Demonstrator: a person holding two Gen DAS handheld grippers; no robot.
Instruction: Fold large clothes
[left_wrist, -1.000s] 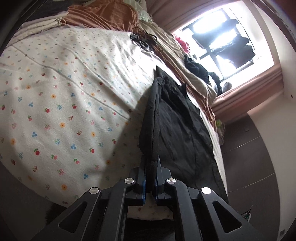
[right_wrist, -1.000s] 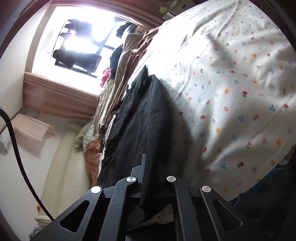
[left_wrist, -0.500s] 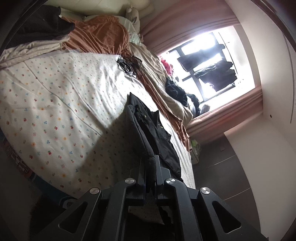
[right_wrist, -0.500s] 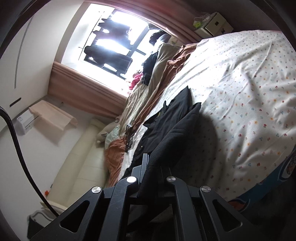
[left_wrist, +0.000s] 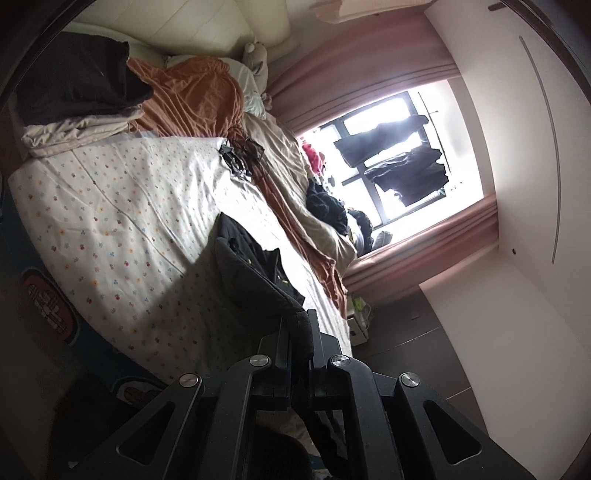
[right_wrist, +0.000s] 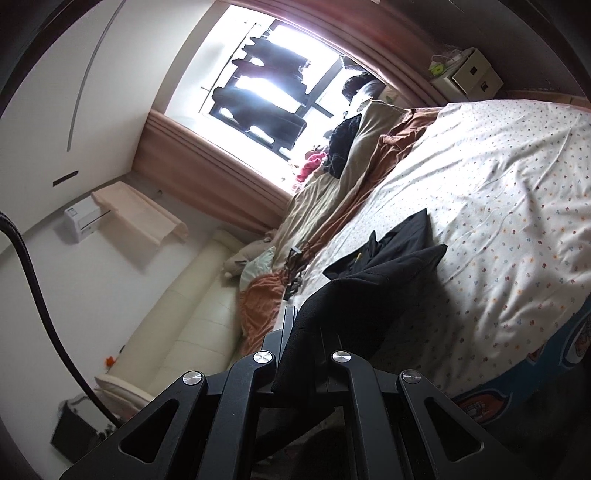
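I hold a black garment (left_wrist: 255, 269) off the floral bedsheet (left_wrist: 122, 206), my left gripper (left_wrist: 300, 332) clamped on one edge and my right gripper (right_wrist: 303, 332) clamped on another, its far end trailing on the bed. To fold it well, I judge both edges should travel level and taut, so the cloth lands square on itself without bunching. The left view alone shows folded clothes (left_wrist: 74, 107) stacked at the bed's head; the right view alone shows a cream sofa (right_wrist: 177, 325) and a small drawer unit (right_wrist: 469, 74) by the window.
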